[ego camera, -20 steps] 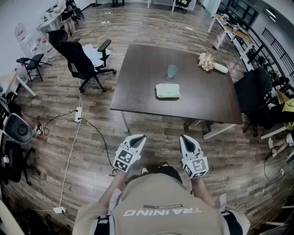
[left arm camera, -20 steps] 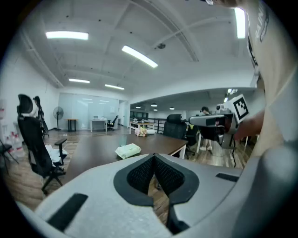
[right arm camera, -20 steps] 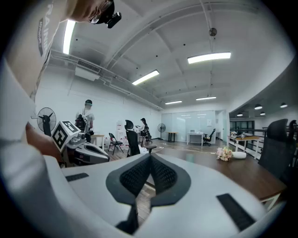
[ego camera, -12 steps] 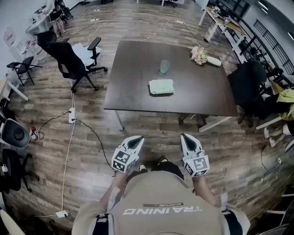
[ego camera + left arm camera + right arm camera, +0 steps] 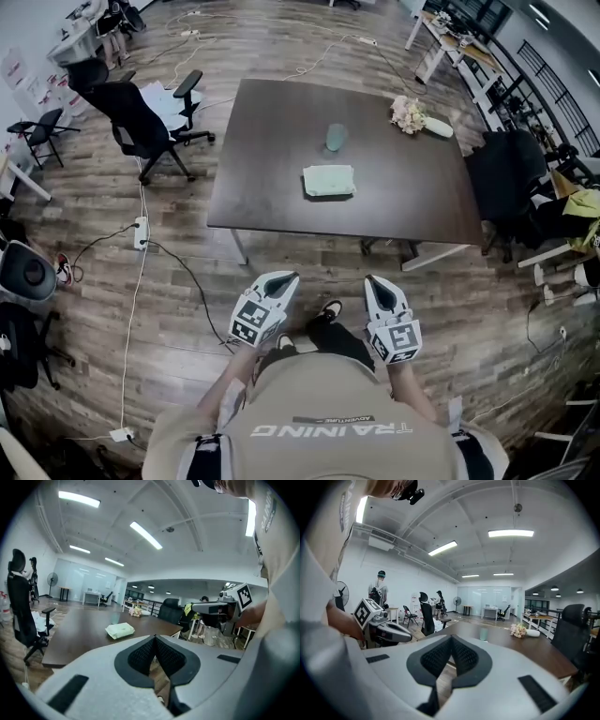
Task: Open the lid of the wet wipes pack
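The pale green wet wipes pack [image 5: 329, 181] lies flat near the middle of the dark table [image 5: 272, 202], lid closed. It also shows in the left gripper view as the wipes pack [image 5: 120, 630]. My left gripper [image 5: 286, 280] and right gripper [image 5: 374, 282] are held side by side close to the body, over the wooden floor, well short of the table's near edge. The left gripper [image 5: 154, 640] has its jaws together with nothing between them, and so does the right gripper [image 5: 451, 640]. The right gripper view does not show the pack.
A green cup [image 5: 336, 137] stands behind the pack; a flower bunch [image 5: 407, 113] and a white object [image 5: 437, 127] sit at the far right corner. Black office chairs stand left [image 5: 136, 122] and right [image 5: 502, 183] of the table. Cables and a power strip [image 5: 141, 232] lie on the floor.
The person has stepped forward, one foot now ahead, and the table has slid a little left in the head view. Both grippers stay shut in front of the body.
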